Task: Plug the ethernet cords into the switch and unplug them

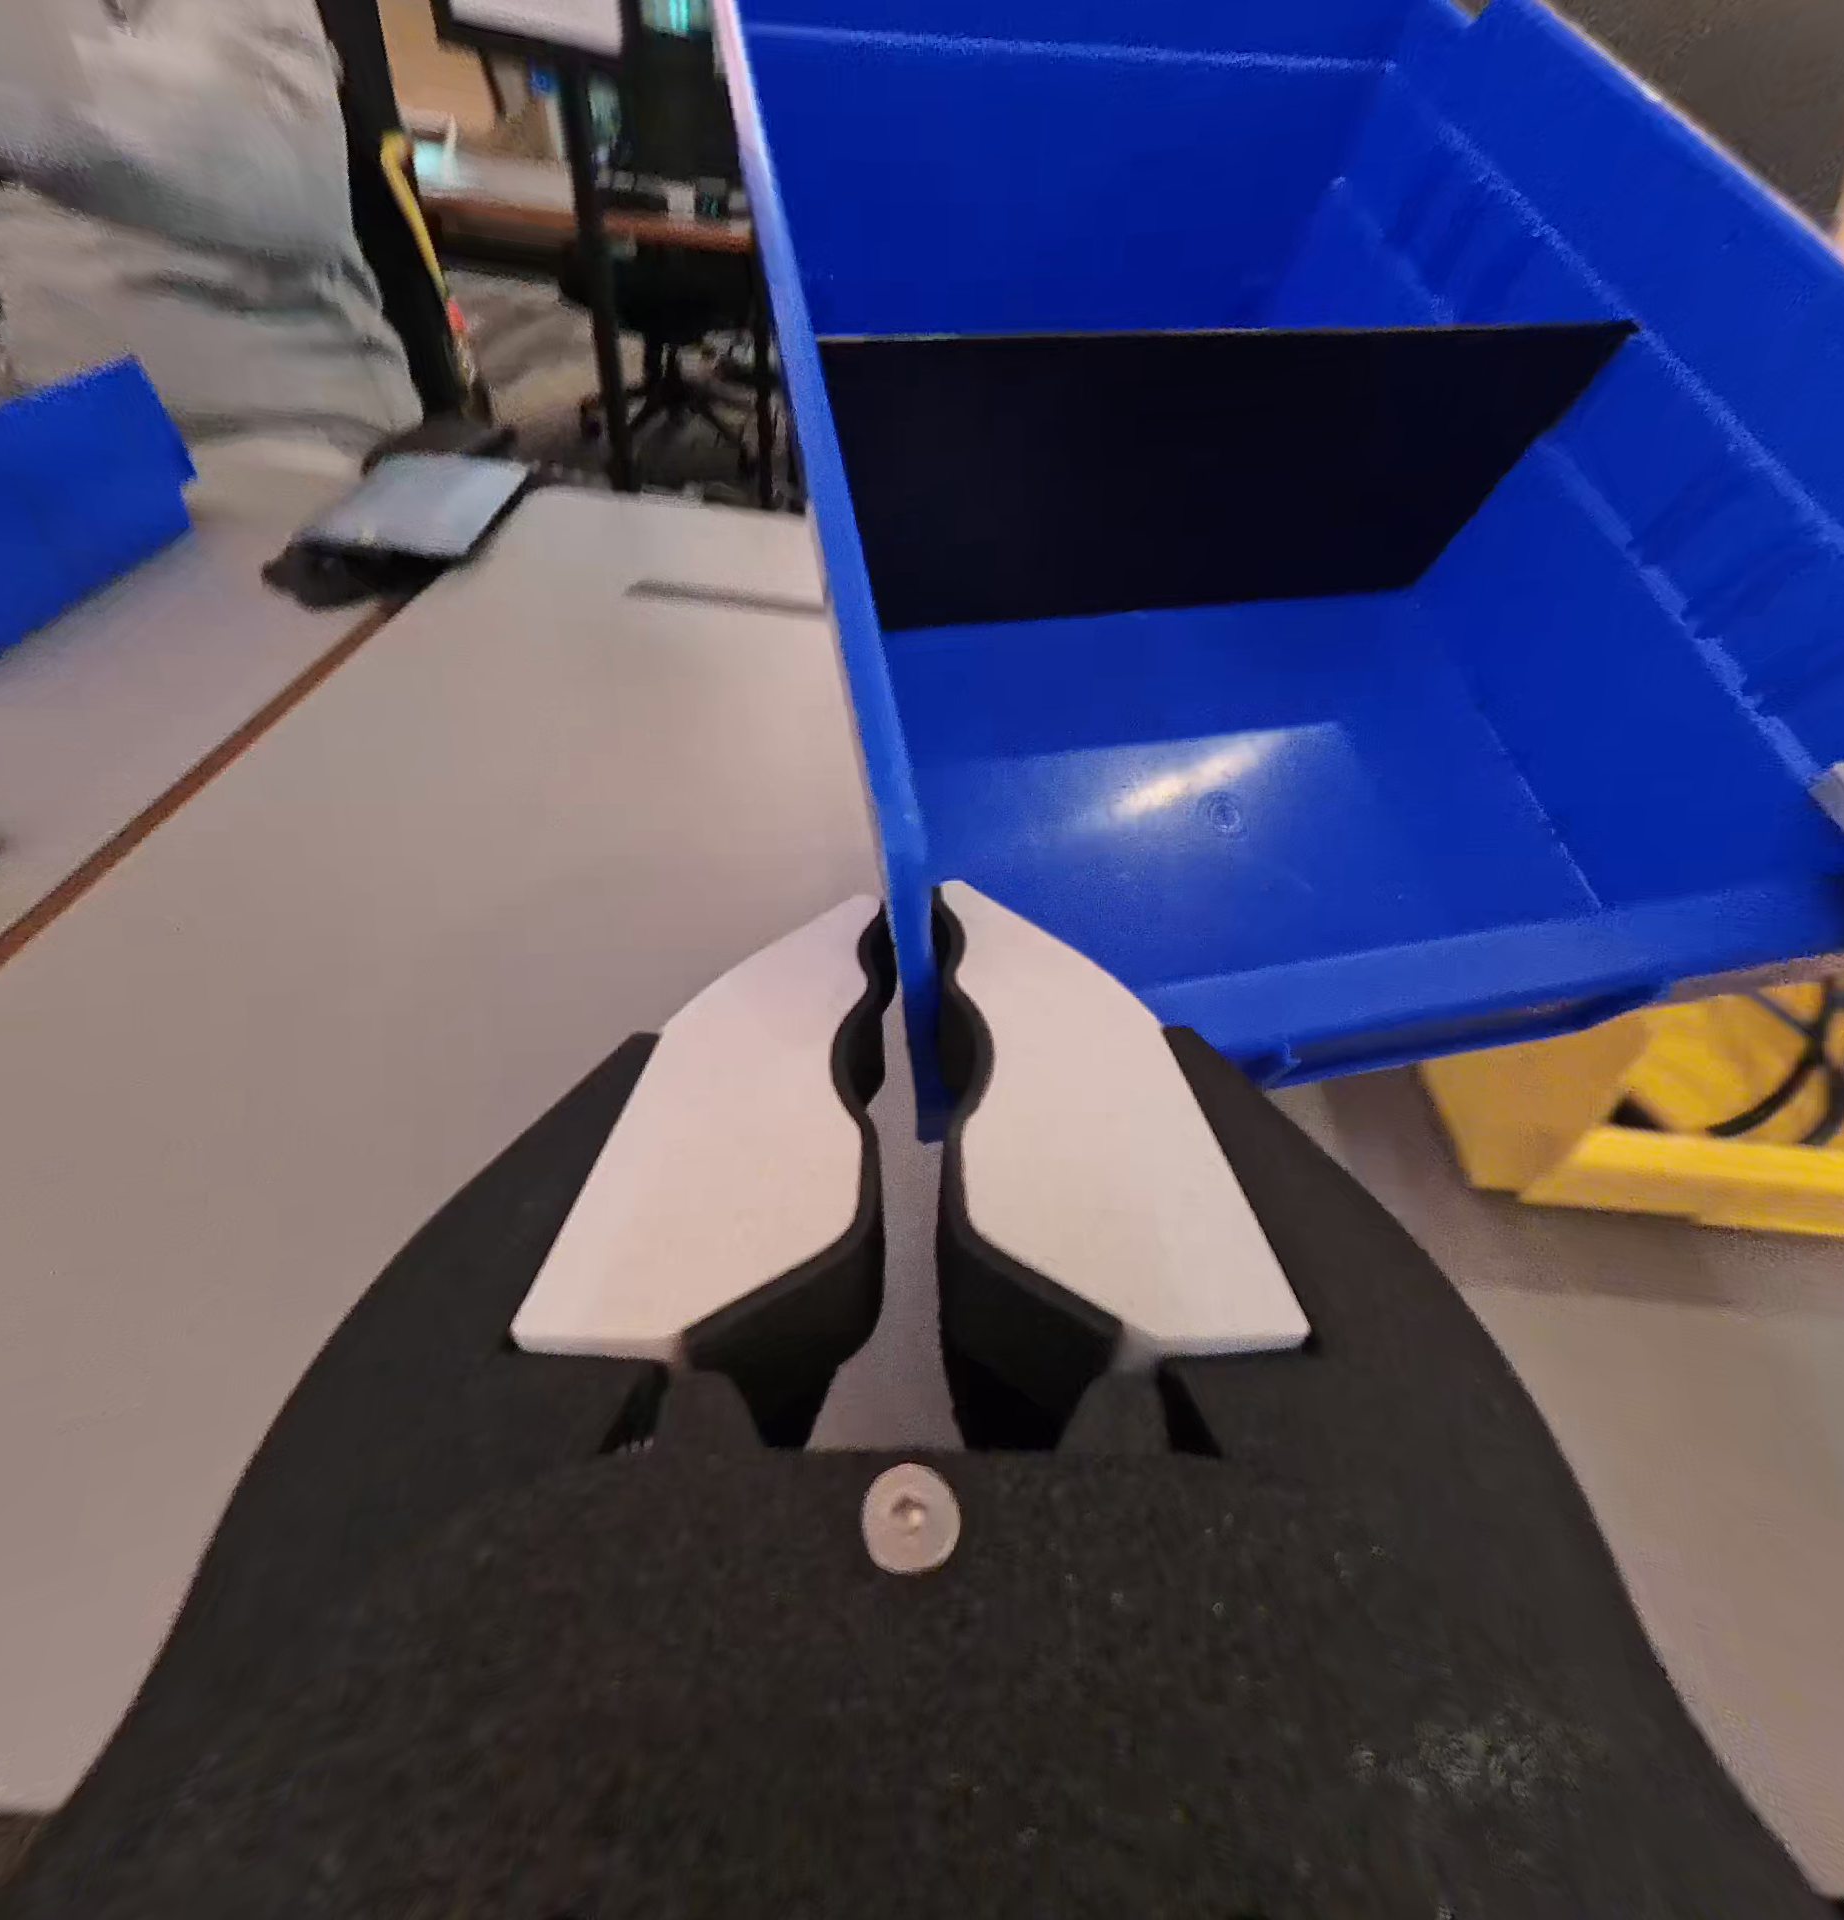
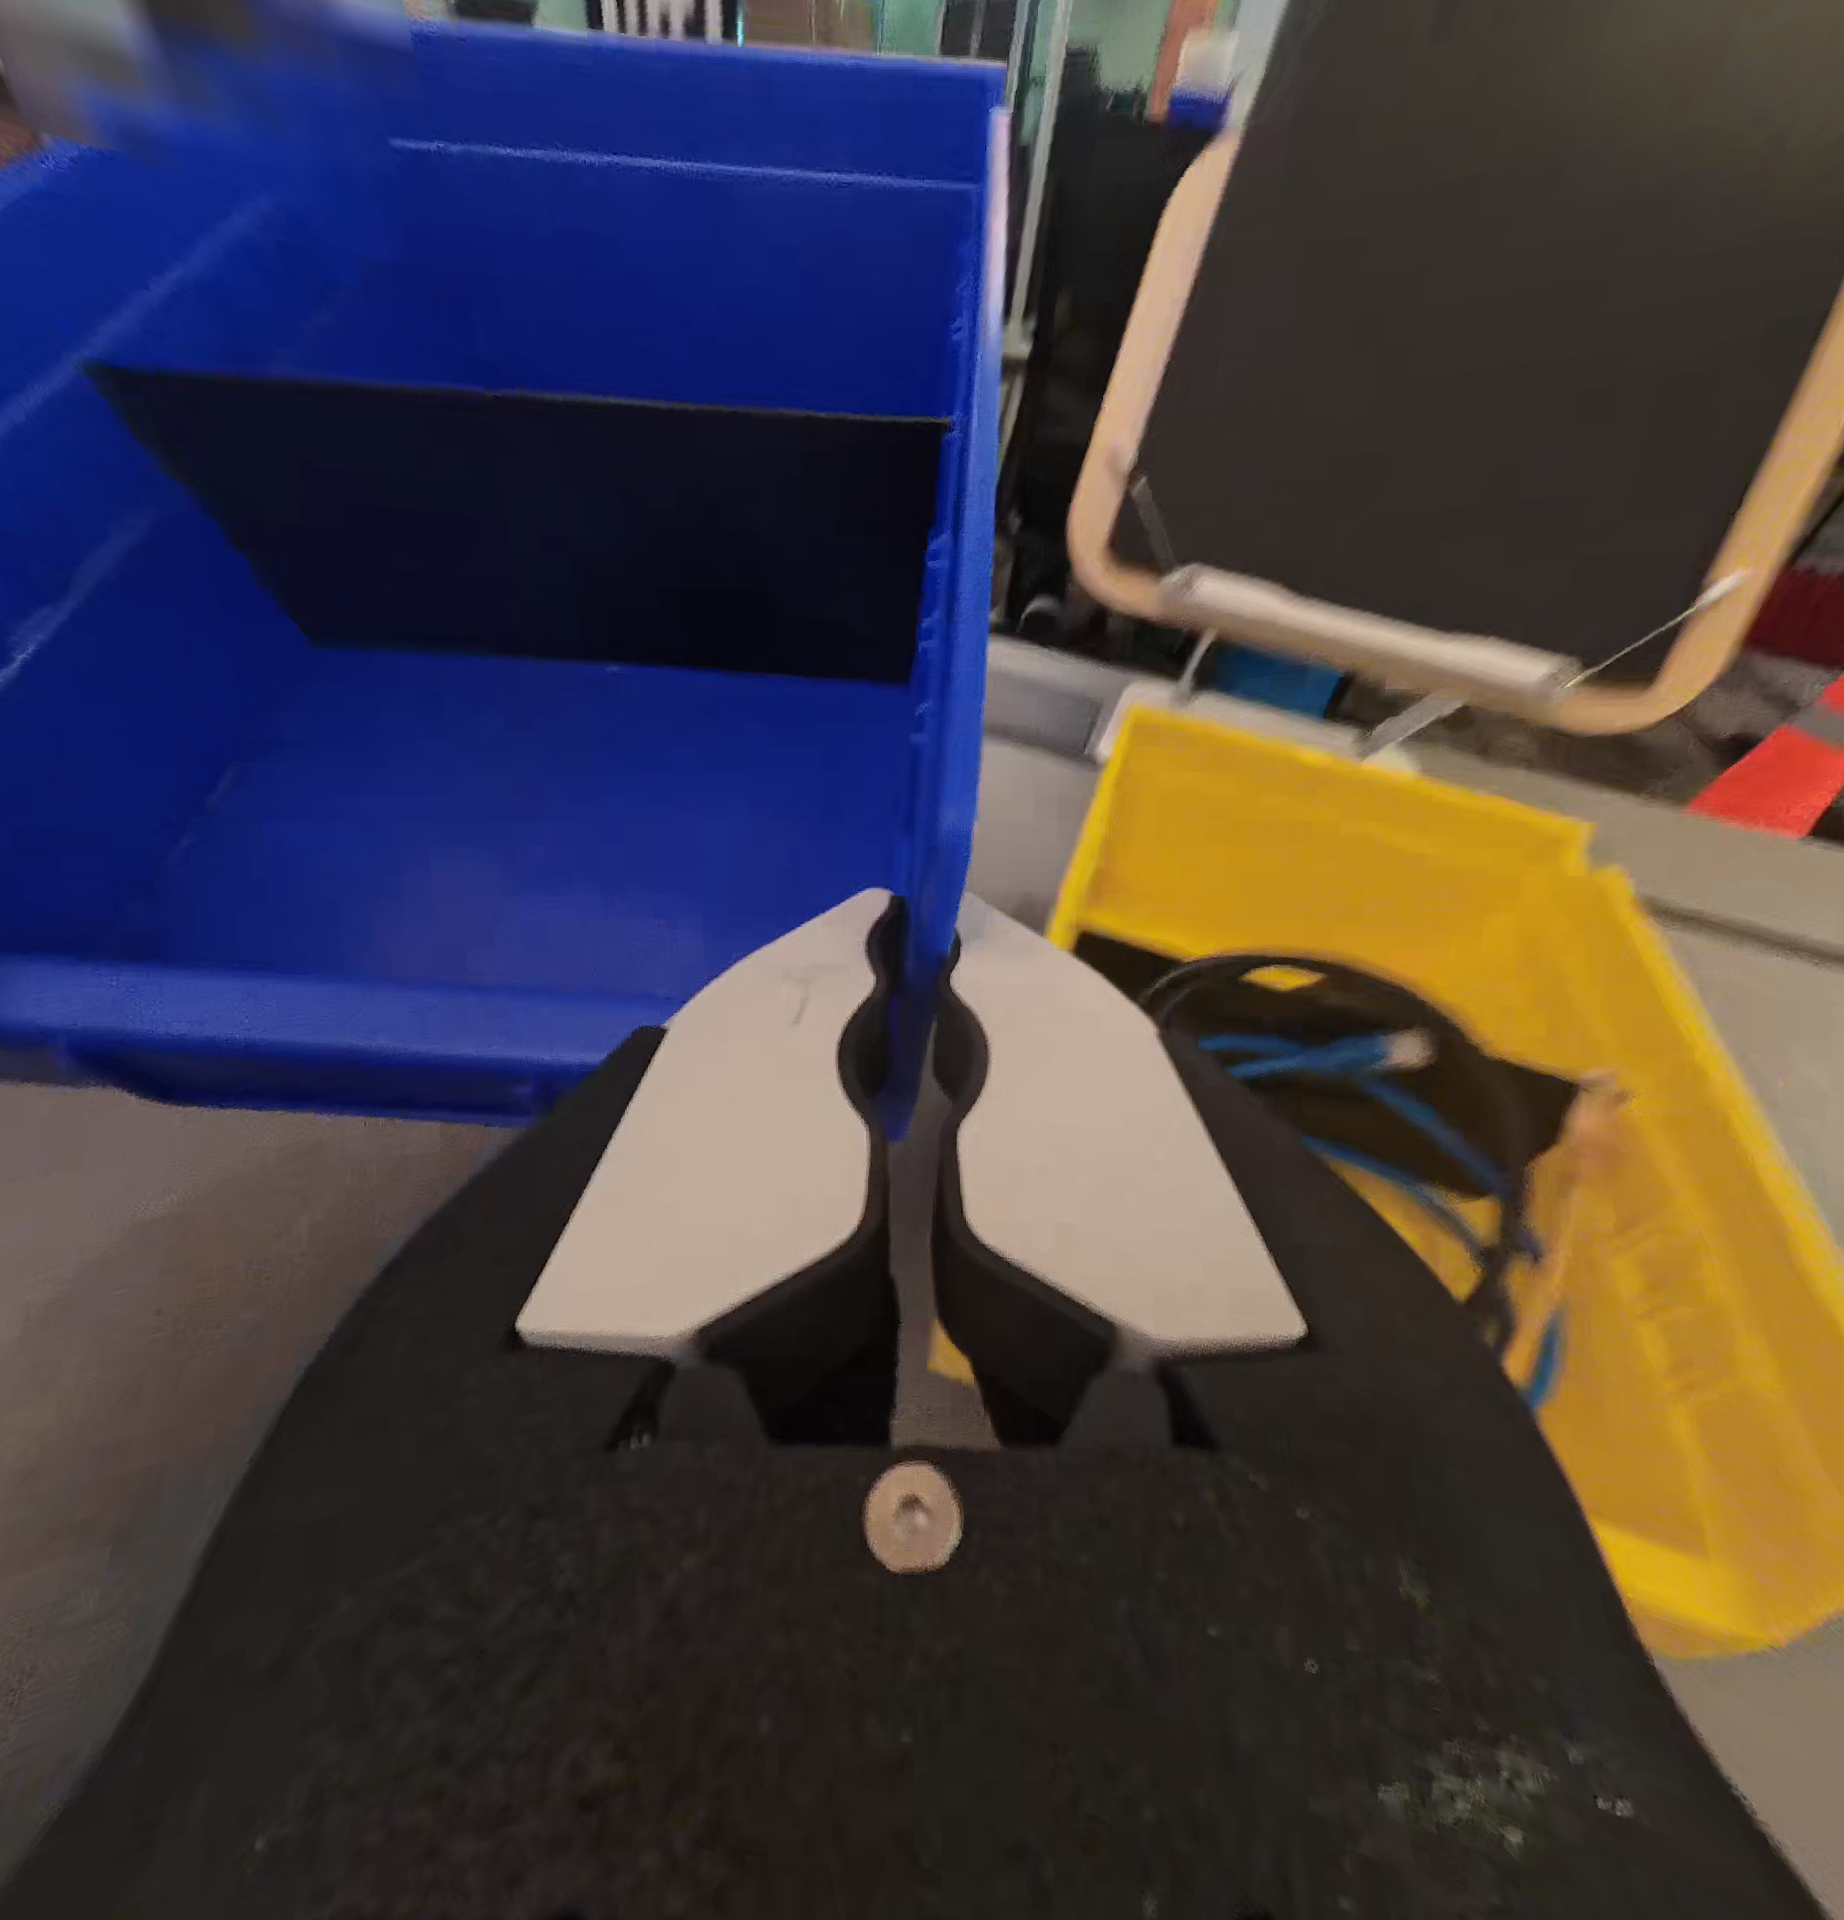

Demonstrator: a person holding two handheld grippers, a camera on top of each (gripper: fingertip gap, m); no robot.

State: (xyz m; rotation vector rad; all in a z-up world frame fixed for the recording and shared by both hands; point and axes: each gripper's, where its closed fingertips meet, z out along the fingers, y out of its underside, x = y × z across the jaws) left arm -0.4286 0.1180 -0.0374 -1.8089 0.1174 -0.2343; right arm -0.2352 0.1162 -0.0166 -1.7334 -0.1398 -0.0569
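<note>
My left gripper (image 1: 913, 997) pinching blue bin (image 1: 1209, 831) wall; right gripper (image 2: 918, 1013) clamps opposite wall. Bin empty, tilted. Cords (image 2: 1344, 1081) in yellow bin (image 2: 1313, 831) alongside; switch unseen. Risk: thin wall slips, bin drops onto table (image 1: 430, 935).

A blue bin (image 1: 1209, 831), split by a black divider (image 1: 1157, 468), is seen tilted above the grey bench (image 1: 430, 935). A yellow bin (image 2: 1313, 862) is seen beside it on the bench. A second blue bin (image 1: 56, 499) is seen far left.
</note>
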